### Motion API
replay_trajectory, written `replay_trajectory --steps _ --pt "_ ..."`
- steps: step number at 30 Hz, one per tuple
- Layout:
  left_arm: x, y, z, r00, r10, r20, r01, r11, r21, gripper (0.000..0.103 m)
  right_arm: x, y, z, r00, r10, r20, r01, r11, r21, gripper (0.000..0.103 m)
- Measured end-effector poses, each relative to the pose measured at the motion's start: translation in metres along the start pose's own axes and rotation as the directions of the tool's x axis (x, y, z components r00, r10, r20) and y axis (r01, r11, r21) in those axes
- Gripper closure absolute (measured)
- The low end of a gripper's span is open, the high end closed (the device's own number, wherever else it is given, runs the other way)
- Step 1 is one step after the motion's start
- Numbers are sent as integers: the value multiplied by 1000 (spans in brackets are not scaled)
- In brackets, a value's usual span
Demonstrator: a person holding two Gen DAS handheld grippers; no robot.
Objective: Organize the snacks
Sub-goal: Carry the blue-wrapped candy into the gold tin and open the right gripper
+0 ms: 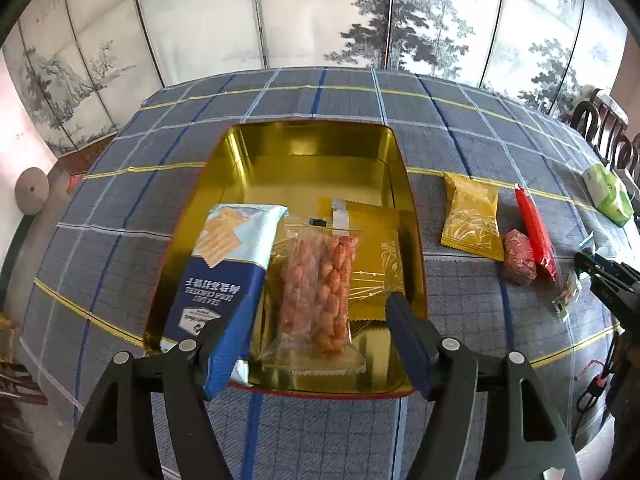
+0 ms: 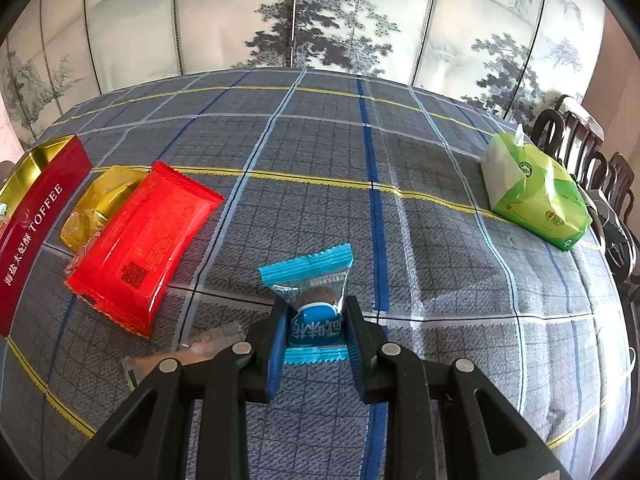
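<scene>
Left tongs [image 1: 308,320] apart over tin [image 1: 400,152]; right tongs [image 2: 316,320] clamp blue candy [image 2: 314,292]; red packet [image 2: 140,240] nearby.

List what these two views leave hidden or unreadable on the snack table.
- Left wrist view: the gold packet in the gold tin is half covered by the peanut bag.
- Left wrist view: the cracker pack has its lower end behind the left gripper.
- Right wrist view: the clear wrapper lies partly behind the right gripper; its contents are unclear.
- Right wrist view: the red toffee tin is cut off by the left edge.
</scene>
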State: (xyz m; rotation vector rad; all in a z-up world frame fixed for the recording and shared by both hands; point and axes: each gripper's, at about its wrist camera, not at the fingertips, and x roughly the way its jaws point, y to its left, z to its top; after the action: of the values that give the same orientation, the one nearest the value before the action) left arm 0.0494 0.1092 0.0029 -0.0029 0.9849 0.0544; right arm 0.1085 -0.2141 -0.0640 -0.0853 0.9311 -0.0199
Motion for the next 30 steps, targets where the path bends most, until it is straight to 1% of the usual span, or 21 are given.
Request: replay_trajectory --steps 3,6,10,14,18,24,30 --pt "-9 6 -1 1000 17 23 -16 1000 -9 33 -1 1 -1 1000 -16 -7 16 1000 12 76" --pt "-14 12 -3 998 44 42 -43 999 -17 30 -4 4 -1 999 -49 -8 49 999 20 77" --pt "-17 19 -6 998 48 43 -46 998 -39 28 -12 6 2 999 -48 3 48 997 53 77" --pt "-19 25 -10 998 43 47 -41 998 -53 25 -26 12 7 999 -23 31 21 998 64 77" --pt "-21 31 -12 997 52 53 -48 997 -67 22 -40 25 12 998 20 52 -22 999 46 77" --pt "-24 43 -13 997 51 54 -45 993 -108 18 -59 66 19 990 122 75 -121 993 -10 77" --pt "-31 60 -15 995 71 64 -60 986 -156 16 -73 116 25 968 242 67 -238 969 -67 77"
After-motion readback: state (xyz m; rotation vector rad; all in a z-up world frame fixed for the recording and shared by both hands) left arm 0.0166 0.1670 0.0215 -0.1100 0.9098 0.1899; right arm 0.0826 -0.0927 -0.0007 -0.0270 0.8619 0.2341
